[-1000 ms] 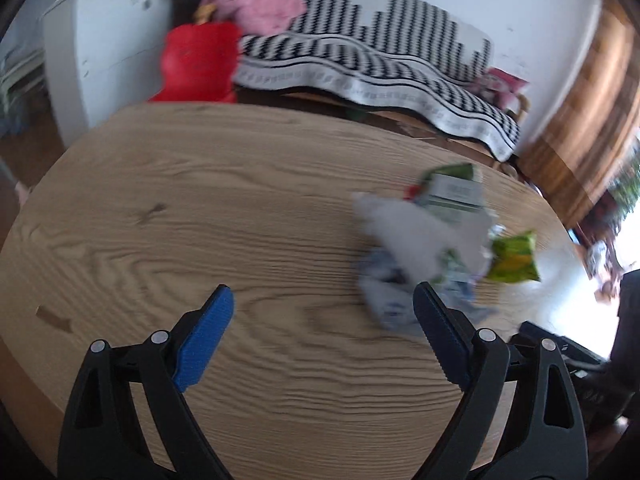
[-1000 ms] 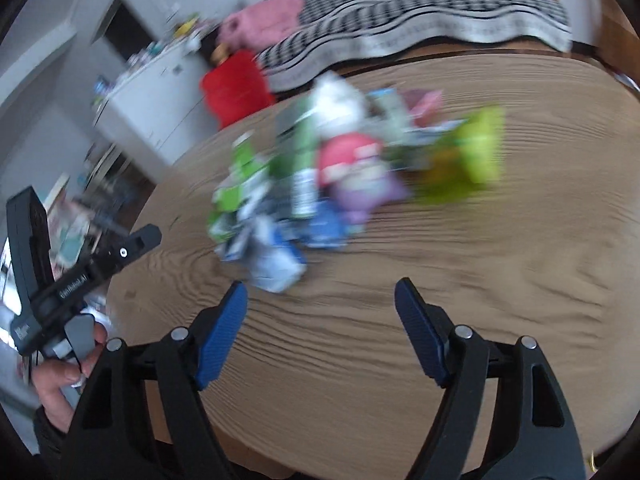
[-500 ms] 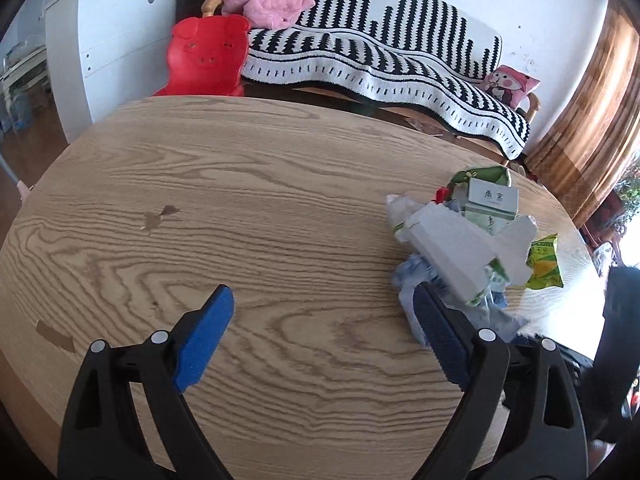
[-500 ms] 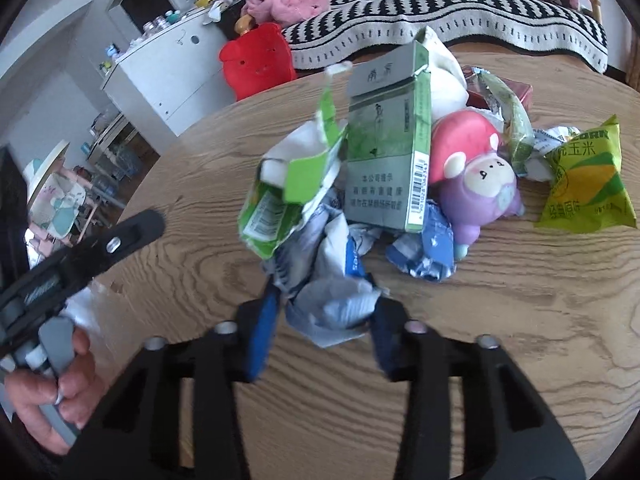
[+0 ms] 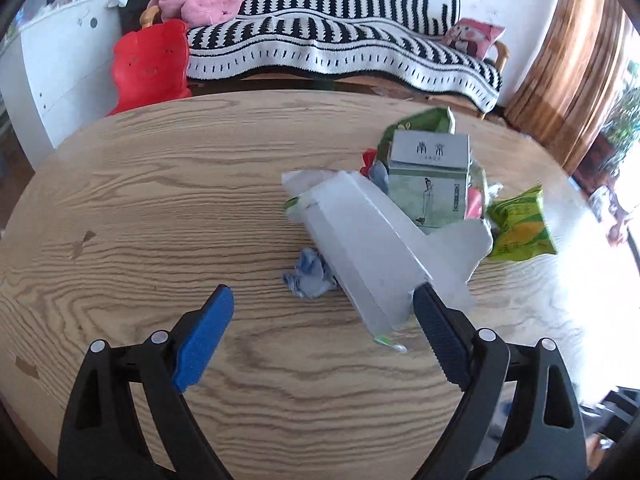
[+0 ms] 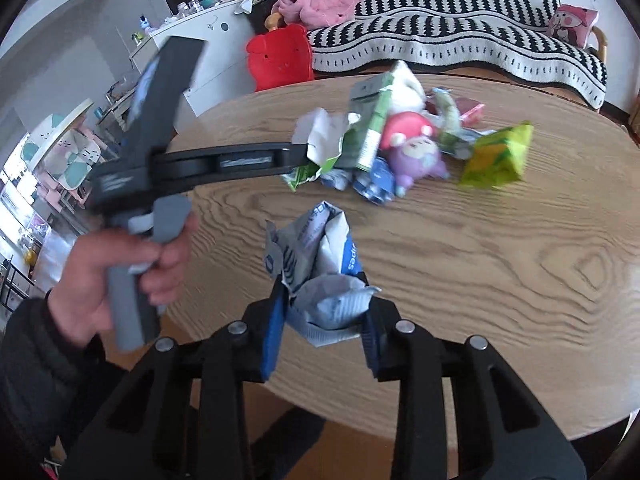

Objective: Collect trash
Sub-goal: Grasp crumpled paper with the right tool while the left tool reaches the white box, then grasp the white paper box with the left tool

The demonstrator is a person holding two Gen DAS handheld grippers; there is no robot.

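Crumpled blue-and-white wrapper (image 6: 320,280) (lettering too creased to read) sits low centre, pinched by the right gripper's (image 6: 322,324) just-closed fingers above the desk (image 6: 500,280). Left gripper's (image 5: 324,320) fingers spread; upper right, green carton (image 5: 430,176) bears unreadable characters.

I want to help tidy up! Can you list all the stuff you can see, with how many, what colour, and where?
crumpled wrapper: one, white and blue, clamped in the right gripper, off the pile
torn carton: one, white, front of the pile
tall box: one, green and grey, middle of the pile
snack bag: one, yellow-green, right edge of the pile
plush toy: one, pink and purple, in the pile
small wad: one, blue, beside the carton
table: one, wood
chair: one, red, behind the table
sofa cover: one, black and white stripes
left gripper: open, nearing the carton
right gripper: its jaws have just closed on the wrapper
hand: one, holding the left gripper's handle
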